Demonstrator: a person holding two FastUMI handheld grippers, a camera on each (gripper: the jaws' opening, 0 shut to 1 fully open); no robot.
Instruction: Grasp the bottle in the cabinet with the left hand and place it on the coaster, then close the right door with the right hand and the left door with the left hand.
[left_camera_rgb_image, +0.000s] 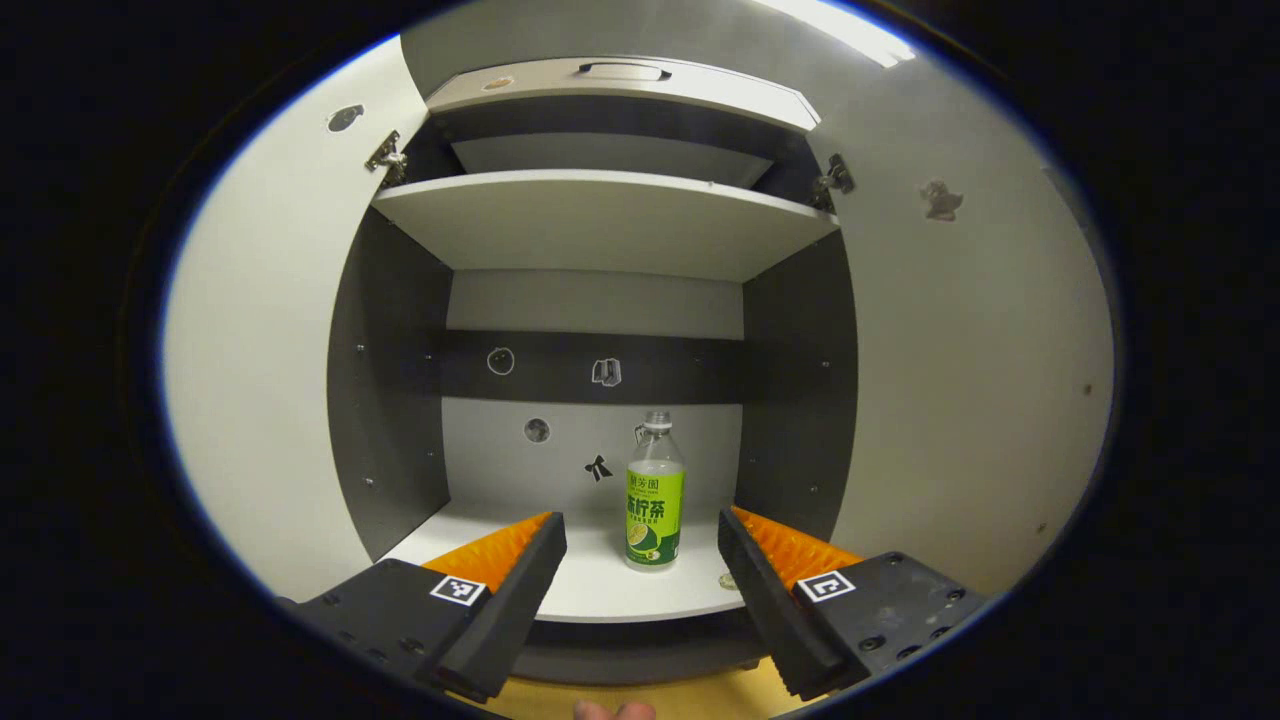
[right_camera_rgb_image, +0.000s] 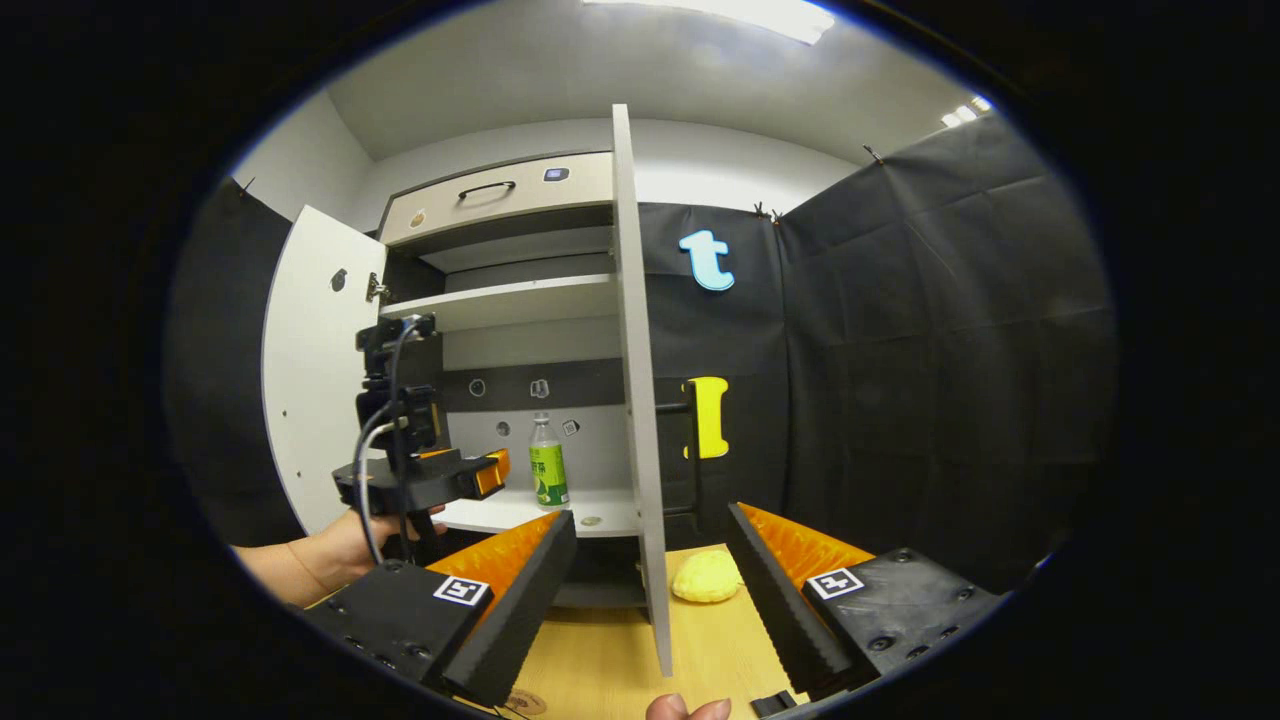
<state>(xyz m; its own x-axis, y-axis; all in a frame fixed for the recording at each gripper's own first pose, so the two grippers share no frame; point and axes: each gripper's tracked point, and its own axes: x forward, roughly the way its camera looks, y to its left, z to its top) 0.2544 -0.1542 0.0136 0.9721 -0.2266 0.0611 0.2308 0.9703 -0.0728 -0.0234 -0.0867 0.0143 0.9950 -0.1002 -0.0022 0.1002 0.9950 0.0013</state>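
The left gripper has its jaws spread wide with nothing between them, facing into the open cabinet. The bottle stands upright on the cabinet's lower shelf, beyond the jaw tips and a little toward the right-hand jaw, touching neither. A small round thing lies on the shelf just beside the right-hand jaw tip; it is too small to tell what it is. Both doors stand open, the left door outside the left-hand jaw and the right door outside the right-hand jaw.

The right gripper also has wide, empty jaws. The right door shows edge-on between them, running from above the tips down to the wooden bench. A yellow, soft-looking lump lies on the bench between the jaws, just to the right of the door edge and near the right-hand jaw. Beyond the left-hand jaw, a hand holds the left gripper level with the lower shelf, its tips just short of the bottle. A round disc, possibly the coaster, lies on the bench below the left-hand jaw, only partly in view.
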